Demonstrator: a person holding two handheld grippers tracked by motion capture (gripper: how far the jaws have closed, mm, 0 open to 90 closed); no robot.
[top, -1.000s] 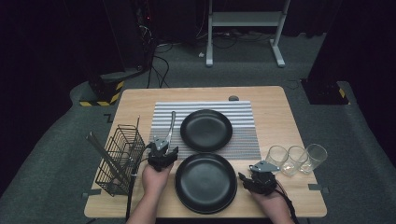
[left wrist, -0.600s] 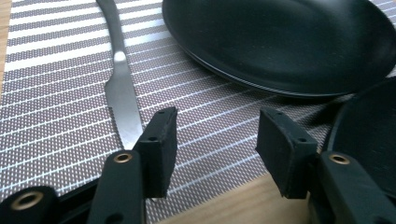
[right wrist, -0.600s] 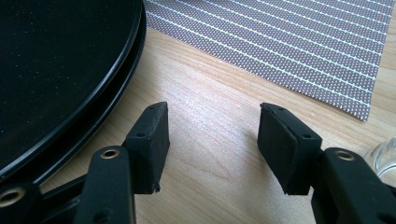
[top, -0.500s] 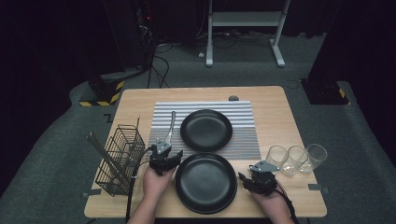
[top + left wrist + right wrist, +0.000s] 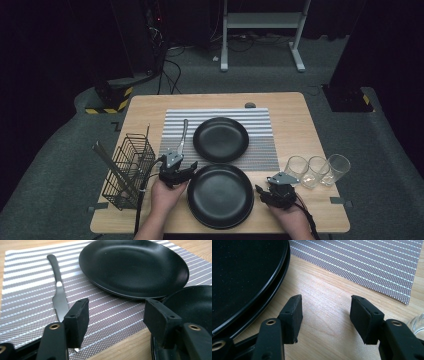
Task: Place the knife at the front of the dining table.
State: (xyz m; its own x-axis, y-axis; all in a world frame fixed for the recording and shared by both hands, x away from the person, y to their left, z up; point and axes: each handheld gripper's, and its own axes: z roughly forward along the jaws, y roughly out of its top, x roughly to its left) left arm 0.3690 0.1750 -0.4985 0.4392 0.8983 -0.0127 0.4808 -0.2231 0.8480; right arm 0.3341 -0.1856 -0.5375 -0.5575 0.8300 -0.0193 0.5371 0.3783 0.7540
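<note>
A black plate rests on the striped placemat, and a table knife lies on the mat to its left. A second black plate sits on the bare wood in front of the mat. My left gripper is open at this plate's left rim. In the left gripper view the jaws straddle the mat's front edge, with the knife to the left and the near plate to the right. My right gripper is open and empty beside the plate's right rim.
A black wire basket stands at the table's left front. Three clear glasses stand in a row at the right, and the nearest one is close to my right gripper. A small grey disc lies at the far edge.
My left gripper has edged slightly nearer and to the right, toward the front plate's rim. The right gripper has not moved.
</note>
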